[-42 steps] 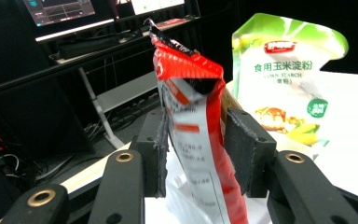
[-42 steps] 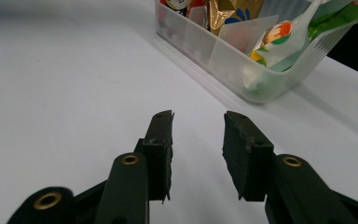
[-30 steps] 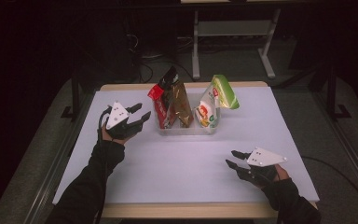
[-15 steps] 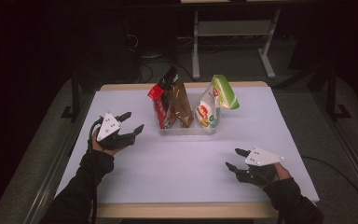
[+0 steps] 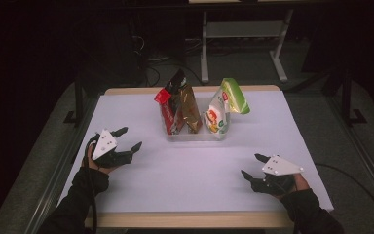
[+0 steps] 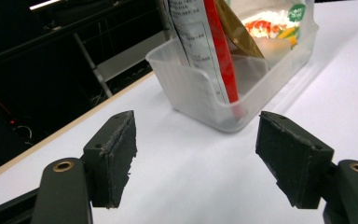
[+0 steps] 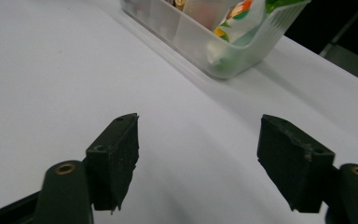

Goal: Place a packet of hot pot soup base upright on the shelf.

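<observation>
A clear plastic bin (image 5: 195,136) stands near the back middle of the white table (image 5: 190,170). In it stand a red pouch (image 5: 168,109), a brown pouch (image 5: 190,107) and a white-and-green pouch (image 5: 221,109), leaning on one another. My left gripper (image 5: 129,139) hovers at the table's left, open and empty; its jaws have just been opening. In the left gripper view the bin (image 6: 214,98) lies ahead of the gripper (image 6: 196,149). My right gripper (image 5: 253,165) sits low at the front right, open and empty, its jaws also just opened. The right gripper view has the bin (image 7: 214,42) ahead.
The table's wooden edge (image 5: 190,220) runs along the front. A metal stand (image 5: 243,34) and cables lie on the dark floor behind the table. Dark rails flank the table on both sides.
My left gripper has moved left and toward the front, away from the bin, and both pairs of jaws stand wider apart. The right hand has stayed in place.
</observation>
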`<control>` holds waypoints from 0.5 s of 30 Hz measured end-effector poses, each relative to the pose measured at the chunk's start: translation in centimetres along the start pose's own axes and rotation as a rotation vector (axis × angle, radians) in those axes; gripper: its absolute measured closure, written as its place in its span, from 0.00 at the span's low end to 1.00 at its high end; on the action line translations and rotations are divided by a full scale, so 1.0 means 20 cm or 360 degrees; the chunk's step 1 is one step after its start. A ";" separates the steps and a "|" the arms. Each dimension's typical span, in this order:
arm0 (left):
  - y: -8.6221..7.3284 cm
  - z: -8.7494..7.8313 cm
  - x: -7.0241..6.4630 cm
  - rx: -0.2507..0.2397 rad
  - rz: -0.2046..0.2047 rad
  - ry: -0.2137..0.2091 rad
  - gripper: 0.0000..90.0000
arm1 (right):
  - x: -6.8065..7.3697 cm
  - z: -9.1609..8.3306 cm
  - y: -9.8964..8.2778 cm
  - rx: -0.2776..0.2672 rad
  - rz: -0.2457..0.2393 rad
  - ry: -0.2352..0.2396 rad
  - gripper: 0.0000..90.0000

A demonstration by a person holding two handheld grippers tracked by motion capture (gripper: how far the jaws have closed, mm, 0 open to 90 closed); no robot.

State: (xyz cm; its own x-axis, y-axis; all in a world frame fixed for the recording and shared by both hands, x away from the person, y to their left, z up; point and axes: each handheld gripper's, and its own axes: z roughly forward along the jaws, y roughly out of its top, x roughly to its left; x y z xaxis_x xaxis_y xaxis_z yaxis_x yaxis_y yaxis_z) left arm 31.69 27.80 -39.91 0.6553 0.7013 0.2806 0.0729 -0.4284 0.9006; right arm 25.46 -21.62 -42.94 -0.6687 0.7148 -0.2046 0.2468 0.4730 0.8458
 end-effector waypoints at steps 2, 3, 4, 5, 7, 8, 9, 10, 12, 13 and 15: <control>-0.02 -0.02 0.00 -0.0003 -0.0012 -0.0011 0.30 | 0.00 -0.01 -0.01 0.0002 0.0000 -0.0017 0.30; -0.03 -0.03 0.00 -0.0004 -0.0021 -0.0021 0.29 | 0.00 -0.01 -0.01 -0.0001 0.0007 -0.0024 0.29; -0.04 -0.04 0.00 0.0003 -0.0023 -0.0029 0.28 | -0.01 -0.02 -0.02 -0.0007 0.0009 -0.0030 0.29; -0.04 -0.05 0.00 0.0015 -0.0032 -0.0033 0.26 | -0.01 -0.03 -0.02 -0.0008 0.0011 -0.0041 0.29; -0.06 -0.07 0.00 0.0026 -0.0030 -0.0018 0.25 | -0.02 -0.04 -0.03 -0.0015 0.0011 -0.0063 0.27; -0.07 -0.08 0.00 0.0028 -0.0037 -0.0020 0.23 | -0.02 -0.04 -0.04 -0.0016 0.0012 -0.0068 0.27; -0.08 -0.09 0.00 0.0030 -0.0042 -0.0019 0.23 | -0.02 -0.05 -0.04 -0.0014 0.0011 -0.0075 0.27; -0.09 -0.10 -0.01 0.0036 -0.0043 -0.0018 0.23 | -0.02 -0.05 -0.05 -0.0019 0.0017 -0.0079 0.27; -0.11 -0.11 0.00 0.0023 -0.0070 -0.0032 0.21 | -0.03 -0.07 -0.07 -0.0034 0.0034 -0.0082 0.26; -0.12 -0.13 0.00 0.0018 -0.0075 -0.0030 0.21 | -0.03 -0.07 -0.07 -0.0043 0.0035 -0.0082 0.26; -0.14 -0.15 0.00 0.0006 -0.0104 -0.0039 0.21 | -0.04 -0.09 -0.09 -0.0086 0.0044 -0.0104 0.26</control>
State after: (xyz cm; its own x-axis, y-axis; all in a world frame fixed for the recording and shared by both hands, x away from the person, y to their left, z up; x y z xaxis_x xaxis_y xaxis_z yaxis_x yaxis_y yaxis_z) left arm 29.26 30.72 -41.37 0.6671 0.7138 0.2133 0.1189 -0.3846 0.9154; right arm 24.29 -23.96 -43.31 -0.6146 0.7601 -0.2109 0.2250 0.4252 0.8767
